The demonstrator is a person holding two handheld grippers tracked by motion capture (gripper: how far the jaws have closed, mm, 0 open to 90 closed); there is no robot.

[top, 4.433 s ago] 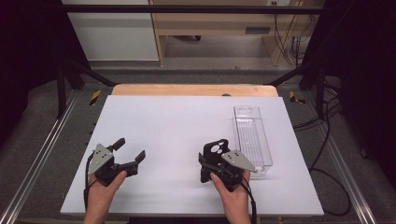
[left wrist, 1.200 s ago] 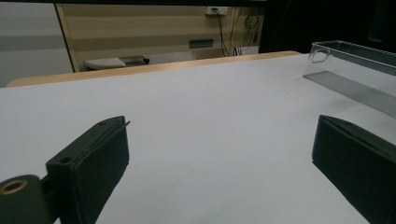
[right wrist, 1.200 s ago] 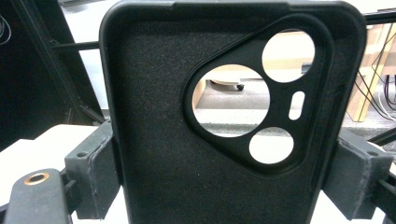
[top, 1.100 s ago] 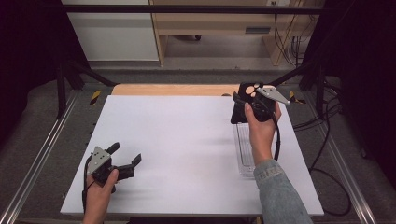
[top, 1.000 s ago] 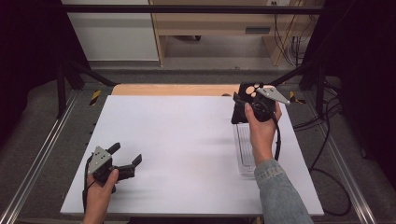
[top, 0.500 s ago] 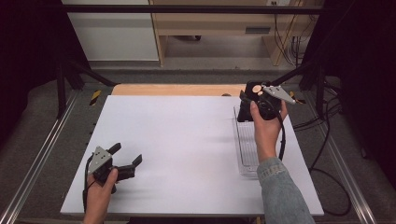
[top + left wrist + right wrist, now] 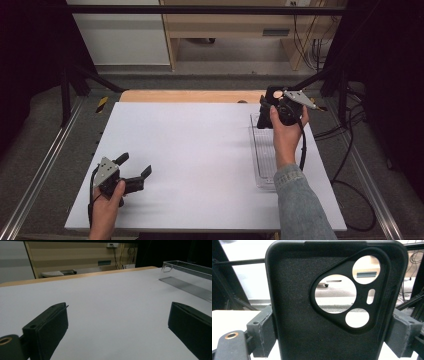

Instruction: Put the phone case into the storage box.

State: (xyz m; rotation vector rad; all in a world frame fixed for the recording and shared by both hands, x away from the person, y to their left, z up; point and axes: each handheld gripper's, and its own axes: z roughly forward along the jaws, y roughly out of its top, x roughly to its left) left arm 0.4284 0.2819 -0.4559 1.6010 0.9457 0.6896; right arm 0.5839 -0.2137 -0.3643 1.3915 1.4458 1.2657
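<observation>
A black phone case (image 7: 312,315), with a triangular camera cut-out, stands upright between the jaws of my right gripper (image 7: 332,333), which is shut on its two sides. From above, that right gripper (image 7: 268,106) holds the phone case (image 7: 264,111) over the far end of a clear plastic tray (image 7: 262,155) at the table's right. My left gripper (image 7: 135,164) rests low at the front left of the white table (image 7: 200,150), open, with nothing between its fingers (image 7: 47,332). The clear tray (image 7: 187,277) lies far off to its right.
A wooden strip (image 7: 190,96) runs along the table's far edge. Black frame bars (image 7: 75,75) and metal rails (image 7: 40,170) flank the table. Cables (image 7: 340,130) trail on the floor to the right.
My right gripper went from the near end of the tray to its far end with the case, then drifted slightly right in the last second. My left gripper has hardly moved.
</observation>
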